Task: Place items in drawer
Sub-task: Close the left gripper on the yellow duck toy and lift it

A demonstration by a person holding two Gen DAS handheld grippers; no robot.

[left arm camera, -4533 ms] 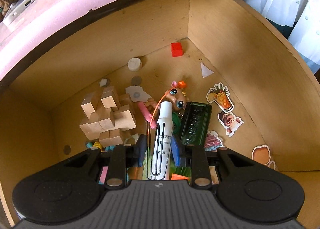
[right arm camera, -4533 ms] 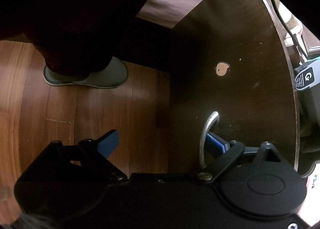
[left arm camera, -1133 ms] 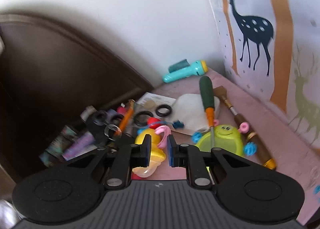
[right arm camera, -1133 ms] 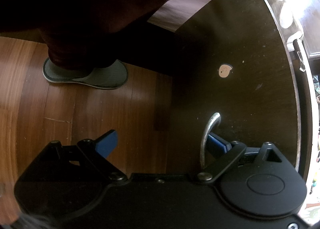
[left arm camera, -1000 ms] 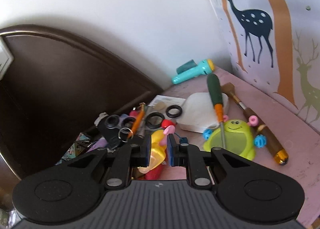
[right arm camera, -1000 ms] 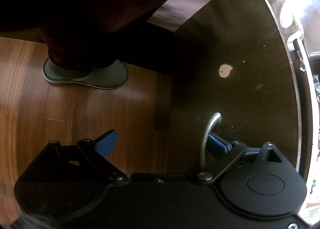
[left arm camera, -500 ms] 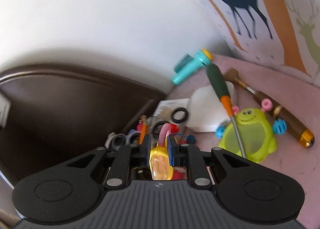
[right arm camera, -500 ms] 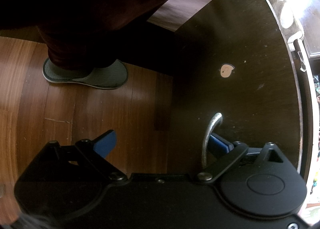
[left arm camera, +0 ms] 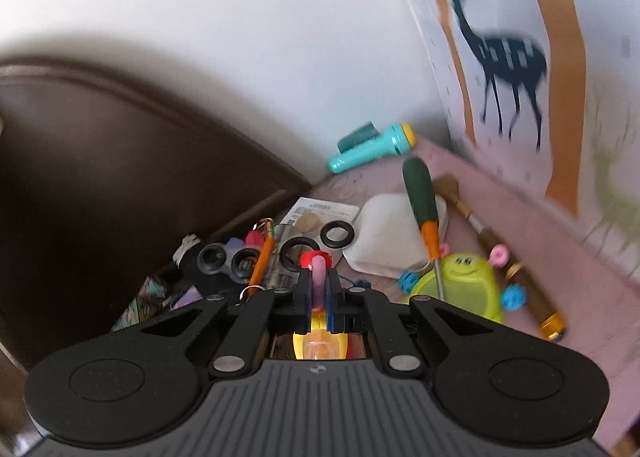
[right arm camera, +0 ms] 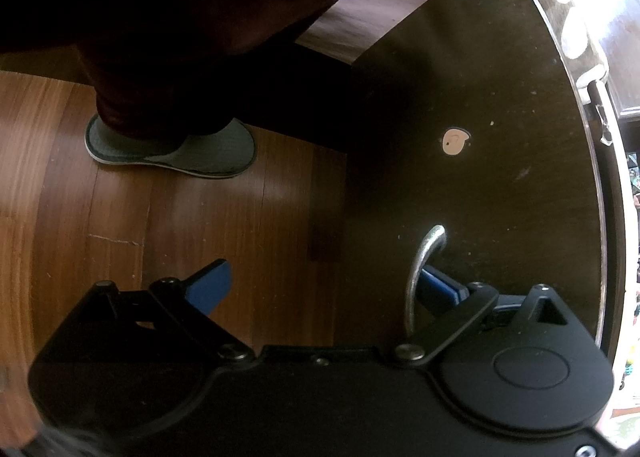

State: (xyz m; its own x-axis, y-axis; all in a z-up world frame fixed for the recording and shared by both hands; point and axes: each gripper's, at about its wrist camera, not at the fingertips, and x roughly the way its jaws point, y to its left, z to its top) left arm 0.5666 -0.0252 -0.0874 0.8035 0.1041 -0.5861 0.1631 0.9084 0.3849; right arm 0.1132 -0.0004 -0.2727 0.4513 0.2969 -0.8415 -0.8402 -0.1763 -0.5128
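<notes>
My left gripper (left arm camera: 318, 289) is shut on a yellow toy with a pink loop and red tip (left arm camera: 317, 281), held over the clutter on the pink tabletop (left arm camera: 560, 257). My right gripper (right arm camera: 324, 281) is open wide; its right finger (right arm camera: 440, 285) is hooked behind the metal handle (right arm camera: 420, 269) of the dark drawer front (right arm camera: 480, 137), its left finger (right arm camera: 208, 285) hangs over the floor.
On the tabletop lie a green-handled screwdriver (left arm camera: 424, 209), a green smiling toy (left arm camera: 464, 285), a turquoise flashlight (left arm camera: 372, 149), a white pad (left arm camera: 388, 233), black rings (left arm camera: 336, 233), a brown brush (left arm camera: 500, 257). A dark headboard (left arm camera: 120, 177) stands left. A slippered foot (right arm camera: 172, 149) is on the wood floor.
My left gripper has closed on the yellow toy and lifted it from the pile; 4.5 s ago it held a white pen in the drawer. The right gripper has stayed at the handle.
</notes>
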